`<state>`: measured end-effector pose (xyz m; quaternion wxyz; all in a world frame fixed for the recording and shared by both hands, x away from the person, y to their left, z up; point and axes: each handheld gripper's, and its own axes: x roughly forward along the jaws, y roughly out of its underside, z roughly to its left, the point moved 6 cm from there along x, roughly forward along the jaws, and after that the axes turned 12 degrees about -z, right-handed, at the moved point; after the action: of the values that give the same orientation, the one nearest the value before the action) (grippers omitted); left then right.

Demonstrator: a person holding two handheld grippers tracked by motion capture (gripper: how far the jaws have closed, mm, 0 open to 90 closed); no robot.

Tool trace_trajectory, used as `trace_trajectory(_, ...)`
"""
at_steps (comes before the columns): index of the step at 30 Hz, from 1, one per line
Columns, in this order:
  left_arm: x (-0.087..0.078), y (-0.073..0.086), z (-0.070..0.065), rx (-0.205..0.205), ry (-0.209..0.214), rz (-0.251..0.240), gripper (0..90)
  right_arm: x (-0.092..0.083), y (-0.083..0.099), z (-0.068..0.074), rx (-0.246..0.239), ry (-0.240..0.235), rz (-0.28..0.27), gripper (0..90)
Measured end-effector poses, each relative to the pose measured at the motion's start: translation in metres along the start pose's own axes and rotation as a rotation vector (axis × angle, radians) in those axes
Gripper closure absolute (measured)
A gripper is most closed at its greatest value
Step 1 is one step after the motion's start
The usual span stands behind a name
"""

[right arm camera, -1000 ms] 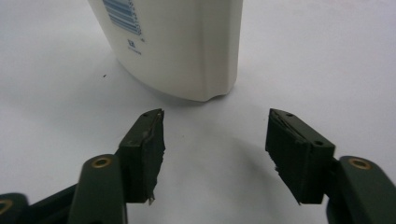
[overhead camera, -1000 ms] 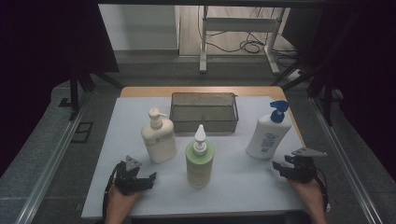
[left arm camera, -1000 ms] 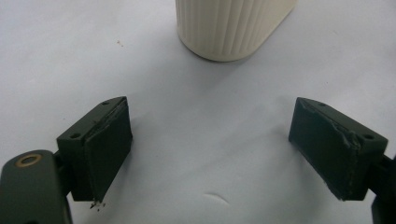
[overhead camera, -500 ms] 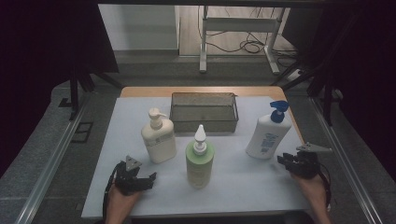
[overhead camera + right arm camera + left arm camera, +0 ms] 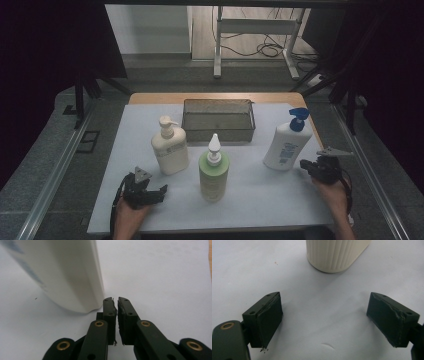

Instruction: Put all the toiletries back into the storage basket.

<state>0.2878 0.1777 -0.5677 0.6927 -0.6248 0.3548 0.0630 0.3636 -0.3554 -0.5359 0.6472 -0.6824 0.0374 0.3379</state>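
Bottle stands upright just left of the right gripper, whose jaws have just closed empty. Left gripper gapes wide, cream bottle straight ahead at the frame's top.

Cream bottle cut off above its base by the left gripper view's top edge. White bottle cropped at top and left in the right gripper view, label print blurred, unreadable.
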Motion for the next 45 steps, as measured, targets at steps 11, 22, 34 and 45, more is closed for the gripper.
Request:
trace_trajectory(11, 0.0, 0.0, 0.0, 0.0, 0.0, 0.0, 13.1, 0.018, -0.007, -0.004, -0.011, -0.019, -0.001, 87.0)
trace_trajectory(22, 0.0, 0.0, 0.0, 0.0, 0.0, 0.0, 13.1, 0.027, -0.01, 0.0, -0.028, -0.069, -0.004, 87.8)
trace_trajectory(34, 0.0, 0.0, 0.0, 0.0, -0.001, 0.0, 13.1, 0.024, -0.007, 0.004, -0.023, -0.096, 0.006, 87.3)
trace_trajectory(45, 0.0, 0.0, 0.0, 0.0, 0.0, 0.0, 13.1, 0.02, -0.001, 0.011, -0.037, -0.116, 0.021, 85.3)
